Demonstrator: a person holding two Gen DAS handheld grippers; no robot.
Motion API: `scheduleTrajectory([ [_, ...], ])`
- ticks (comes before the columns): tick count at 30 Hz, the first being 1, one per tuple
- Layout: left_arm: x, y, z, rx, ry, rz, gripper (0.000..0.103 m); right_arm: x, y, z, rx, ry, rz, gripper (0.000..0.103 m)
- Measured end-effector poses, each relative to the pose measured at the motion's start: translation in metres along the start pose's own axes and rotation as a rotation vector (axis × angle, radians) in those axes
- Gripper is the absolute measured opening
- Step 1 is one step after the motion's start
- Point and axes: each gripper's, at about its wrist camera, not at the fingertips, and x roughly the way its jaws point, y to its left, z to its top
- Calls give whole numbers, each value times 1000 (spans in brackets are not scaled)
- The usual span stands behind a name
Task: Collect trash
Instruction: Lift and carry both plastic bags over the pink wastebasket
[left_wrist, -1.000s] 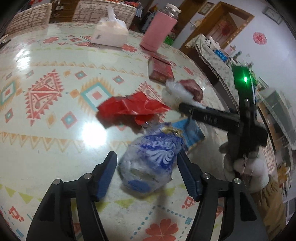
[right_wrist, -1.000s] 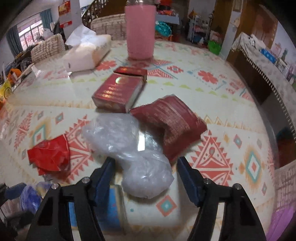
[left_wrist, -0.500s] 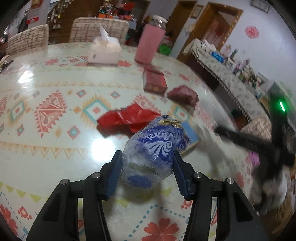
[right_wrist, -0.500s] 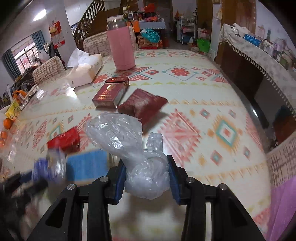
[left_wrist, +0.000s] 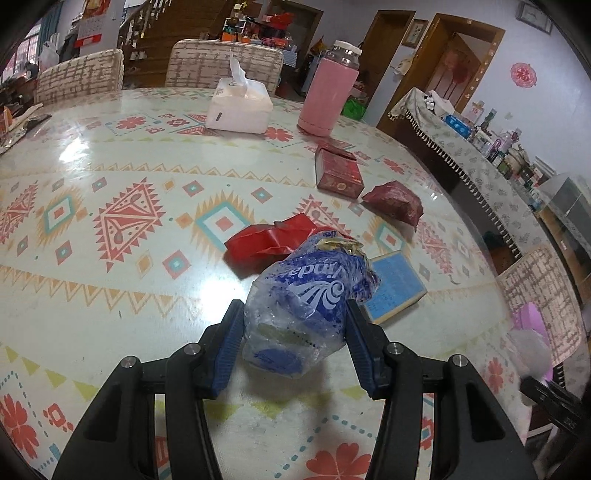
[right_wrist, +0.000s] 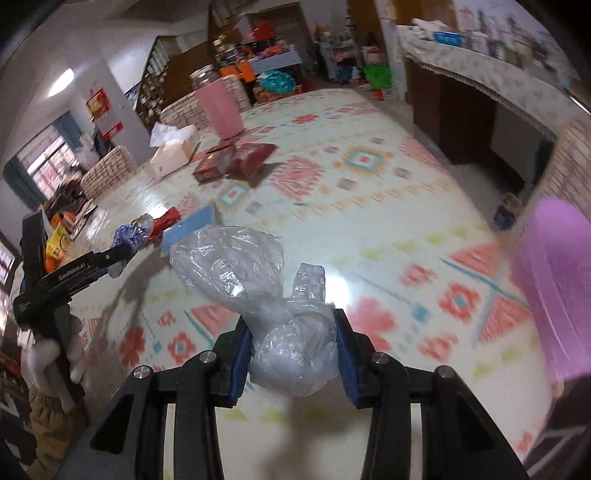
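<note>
My left tongs (left_wrist: 293, 328) clenched the blue wrapper (left_wrist: 310, 299); my right tongs (right_wrist: 291, 354) clenched the clear bag (right_wrist: 258, 295) above the table (right_wrist: 369, 221).

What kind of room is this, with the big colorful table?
Probably a family dining room at home. A big patterned table has woven-back chairs pulled up to it, with a tissue box and a pink flask standing on top. A staircase rises at the back.

Both the left gripper (left_wrist: 295, 332) and the right gripper (right_wrist: 293, 350) have black frames, silver screws and blue ribbed finger pads (left_wrist: 227, 339).
</note>
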Motion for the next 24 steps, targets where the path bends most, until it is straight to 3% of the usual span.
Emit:
scheduleTrajectory([
  [8,-12,-6,-2,17,-32,22,52,-35,-30,-27,80,-47,33,45],
  [17,-74,-4,-33,1,-76,87,52,-53,-43,-41,88,-100,100,46],
  [24,-119,-20,-59,1,-119,89,52,-54,-52,-49,91,-122,117,46],
])
